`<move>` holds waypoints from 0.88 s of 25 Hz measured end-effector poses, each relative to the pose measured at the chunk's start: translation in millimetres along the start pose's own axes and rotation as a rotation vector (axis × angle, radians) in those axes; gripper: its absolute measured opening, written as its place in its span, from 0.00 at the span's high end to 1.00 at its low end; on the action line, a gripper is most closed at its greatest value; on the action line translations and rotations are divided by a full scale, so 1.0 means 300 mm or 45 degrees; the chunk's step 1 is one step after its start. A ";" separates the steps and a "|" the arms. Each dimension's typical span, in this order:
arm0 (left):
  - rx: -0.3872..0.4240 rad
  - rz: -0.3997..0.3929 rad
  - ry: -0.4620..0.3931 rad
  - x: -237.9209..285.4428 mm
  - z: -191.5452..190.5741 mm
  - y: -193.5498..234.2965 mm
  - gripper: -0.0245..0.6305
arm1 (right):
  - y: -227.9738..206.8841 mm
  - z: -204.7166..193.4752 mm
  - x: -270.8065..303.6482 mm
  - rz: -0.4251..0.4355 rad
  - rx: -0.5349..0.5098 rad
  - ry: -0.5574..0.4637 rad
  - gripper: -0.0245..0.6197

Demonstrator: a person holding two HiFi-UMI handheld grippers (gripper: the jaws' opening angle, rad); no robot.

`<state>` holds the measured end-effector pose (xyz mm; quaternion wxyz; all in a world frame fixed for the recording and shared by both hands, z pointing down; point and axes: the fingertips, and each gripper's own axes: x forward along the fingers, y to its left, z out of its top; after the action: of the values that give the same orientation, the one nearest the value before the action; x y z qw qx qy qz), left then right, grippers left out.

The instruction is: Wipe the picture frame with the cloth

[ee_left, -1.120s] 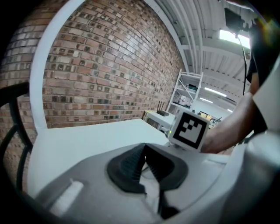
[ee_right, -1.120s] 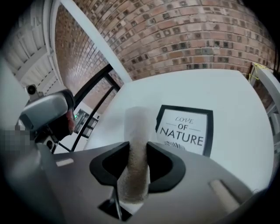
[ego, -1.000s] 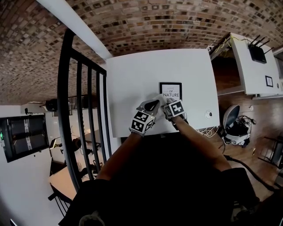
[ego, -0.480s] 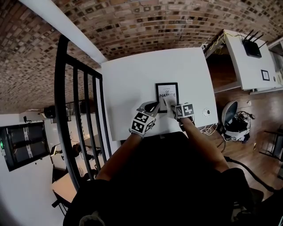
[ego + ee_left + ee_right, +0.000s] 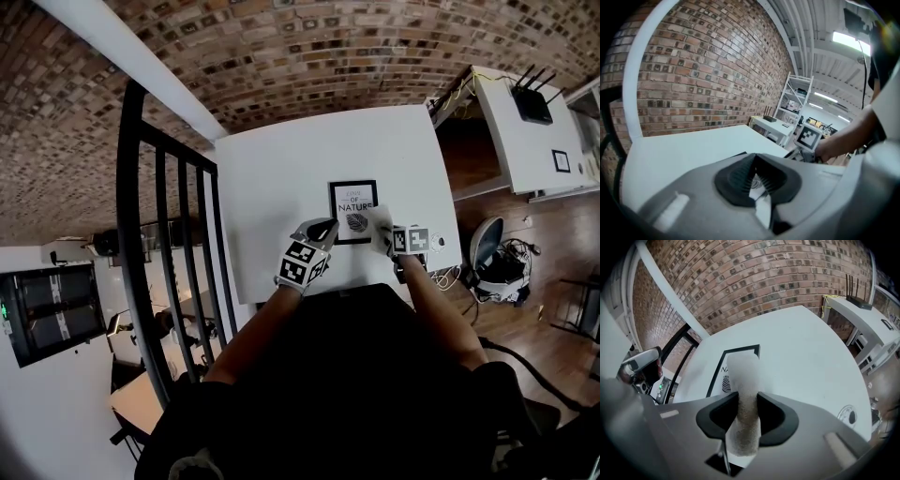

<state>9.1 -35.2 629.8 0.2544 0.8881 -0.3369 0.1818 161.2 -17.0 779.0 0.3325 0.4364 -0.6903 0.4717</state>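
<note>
- Right gripper [image 5: 748, 412] is clamped on the cloth [image 5: 743, 373], angled down at the picture frame's [image 5: 723, 370] right edge.
- Left gripper [image 5: 322, 228] is pinched nearly shut, parked at the frame's left edge on the white counter [image 5: 272, 173].

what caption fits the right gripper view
Right gripper clamps a white cloth by the black picture frame on a white table.

My cloth [image 5: 743, 380] is covering part of the lettering on the picture frame [image 5: 721, 366]; my left gripper [image 5: 756, 176] is blocking most of that frame from its own view.

Bright even light, strong fisheye warp, dark corners, near foreground soft.
</note>
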 end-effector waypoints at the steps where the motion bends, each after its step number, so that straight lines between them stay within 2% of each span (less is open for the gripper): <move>1: -0.002 0.005 0.000 -0.003 0.002 0.004 0.96 | -0.007 0.006 -0.006 0.000 -0.005 -0.012 0.77; 5: 0.005 0.020 -0.023 -0.029 0.027 0.011 0.96 | 0.044 0.111 -0.080 0.117 -0.087 -0.189 0.77; 8: 0.029 0.030 -0.082 -0.075 0.081 0.005 0.96 | 0.145 0.225 -0.187 0.234 -0.240 -0.364 0.77; 13: 0.083 0.042 -0.225 -0.161 0.219 -0.011 0.96 | 0.333 0.410 -0.432 0.362 -0.489 -0.681 0.77; 19: 0.166 0.051 -0.391 -0.255 0.404 -0.069 0.96 | 0.538 0.511 -0.688 0.517 -0.714 -0.956 0.77; 22: 0.209 0.035 -0.481 -0.298 0.502 -0.121 0.96 | 0.610 0.532 -0.790 0.554 -0.806 -1.055 0.77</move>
<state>-6.2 -53.2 452.4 0.1109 0.9195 -0.3747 0.0423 80.2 -67.0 453.2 0.0436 0.3118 -0.9450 0.0887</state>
